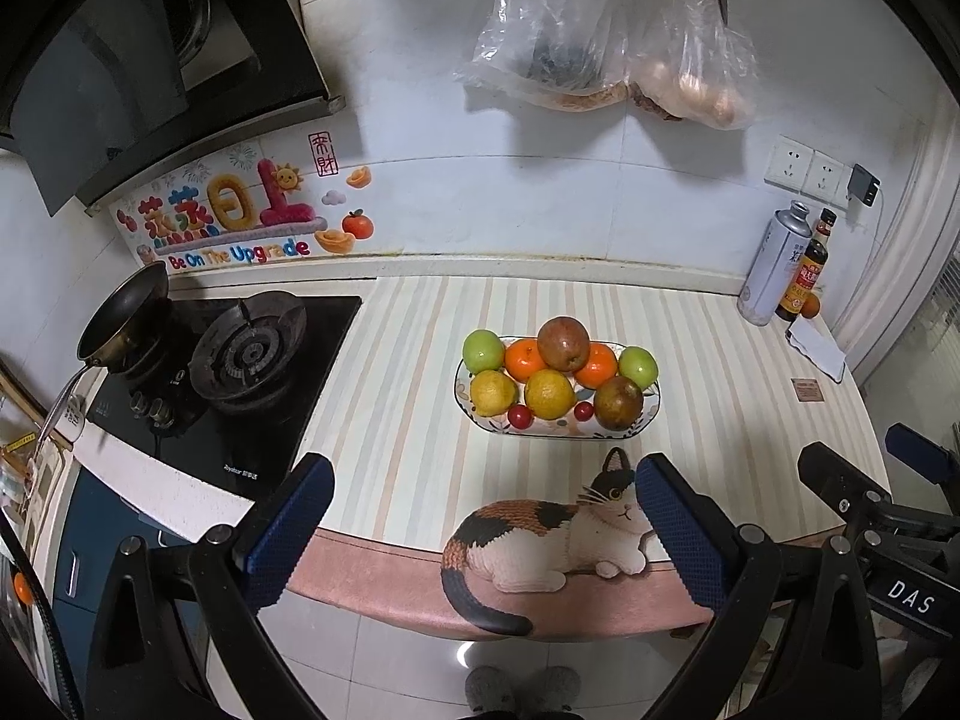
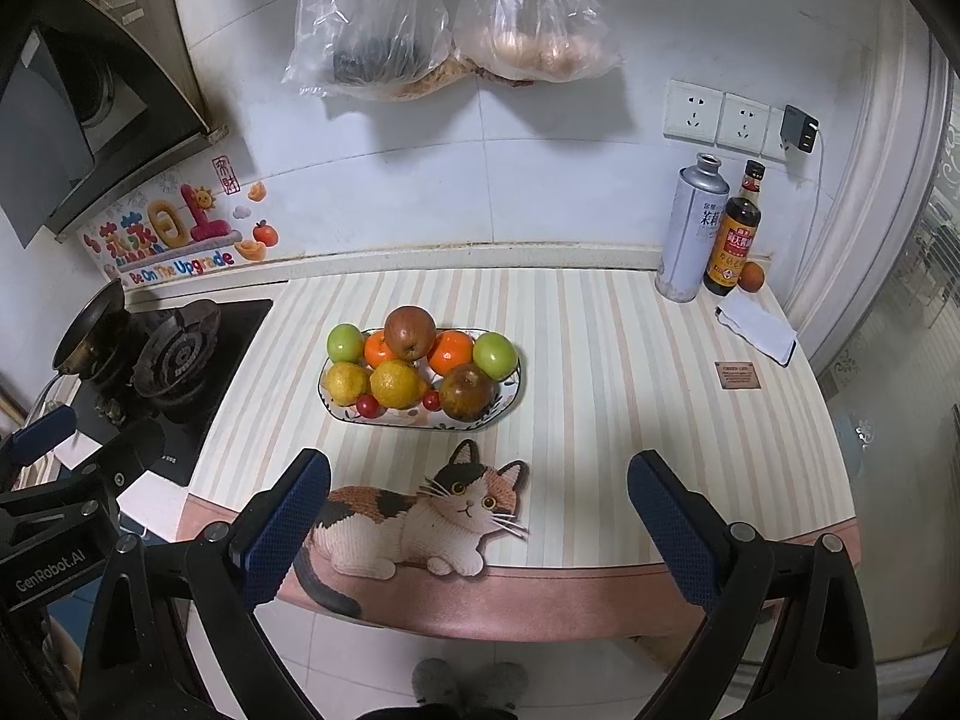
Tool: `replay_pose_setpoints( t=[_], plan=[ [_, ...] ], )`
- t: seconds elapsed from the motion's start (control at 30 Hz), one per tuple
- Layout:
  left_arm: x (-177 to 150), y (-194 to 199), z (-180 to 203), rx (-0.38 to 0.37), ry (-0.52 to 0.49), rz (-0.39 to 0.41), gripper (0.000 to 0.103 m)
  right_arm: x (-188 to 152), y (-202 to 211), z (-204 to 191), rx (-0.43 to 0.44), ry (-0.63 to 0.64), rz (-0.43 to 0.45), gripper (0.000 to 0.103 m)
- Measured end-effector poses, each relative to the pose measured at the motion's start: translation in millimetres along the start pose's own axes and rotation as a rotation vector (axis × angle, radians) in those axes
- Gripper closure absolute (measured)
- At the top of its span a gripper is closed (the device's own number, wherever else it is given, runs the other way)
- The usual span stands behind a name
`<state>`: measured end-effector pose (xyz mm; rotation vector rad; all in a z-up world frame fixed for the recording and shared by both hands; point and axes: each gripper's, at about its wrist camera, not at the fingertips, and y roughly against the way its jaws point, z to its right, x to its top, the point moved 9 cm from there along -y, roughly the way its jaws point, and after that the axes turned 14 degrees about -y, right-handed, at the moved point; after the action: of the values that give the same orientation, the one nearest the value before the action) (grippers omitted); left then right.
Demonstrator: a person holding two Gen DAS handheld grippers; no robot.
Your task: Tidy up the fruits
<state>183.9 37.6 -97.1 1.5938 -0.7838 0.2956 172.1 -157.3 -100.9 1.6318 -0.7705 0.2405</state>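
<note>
An oval patterned plate (image 1: 654, 405) (image 2: 510, 393) stands mid-counter on the striped mat, piled with fruit: two green apples (image 1: 482, 350) (image 2: 345, 342), two oranges (image 1: 525, 360) (image 2: 450, 351), two yellow lemons (image 1: 549, 393) (image 2: 396, 384), a reddish apple on top (image 1: 563, 343) (image 2: 410, 332), a brown pear (image 1: 618, 402) (image 2: 468, 392) and two small red cherries (image 1: 519, 417) (image 2: 366, 405). My left gripper (image 1: 485, 525) is open and empty, held off the counter's front edge. My right gripper (image 2: 479, 522) is open and empty, also at the front edge.
A gas stove (image 1: 240, 360) with a pan (image 1: 126, 315) lies left. A grey can (image 2: 690, 228), a sauce bottle (image 2: 733, 234), a small orange (image 2: 751, 276) and a folded cloth (image 2: 757, 324) stand at the back right. Plastic bags (image 2: 444, 18) hang on the wall.
</note>
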Motion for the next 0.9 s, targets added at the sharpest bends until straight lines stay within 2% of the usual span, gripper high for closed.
replay_pose_setpoints(
  t=[0.9],
  plan=[
    [-4.0, 2.5, -1.0, 0.021, 0.028, -0.002, 0.0, 5.1, 6.1, -2.3, 0.0, -0.001, 0.002, 0.002]
  ],
)
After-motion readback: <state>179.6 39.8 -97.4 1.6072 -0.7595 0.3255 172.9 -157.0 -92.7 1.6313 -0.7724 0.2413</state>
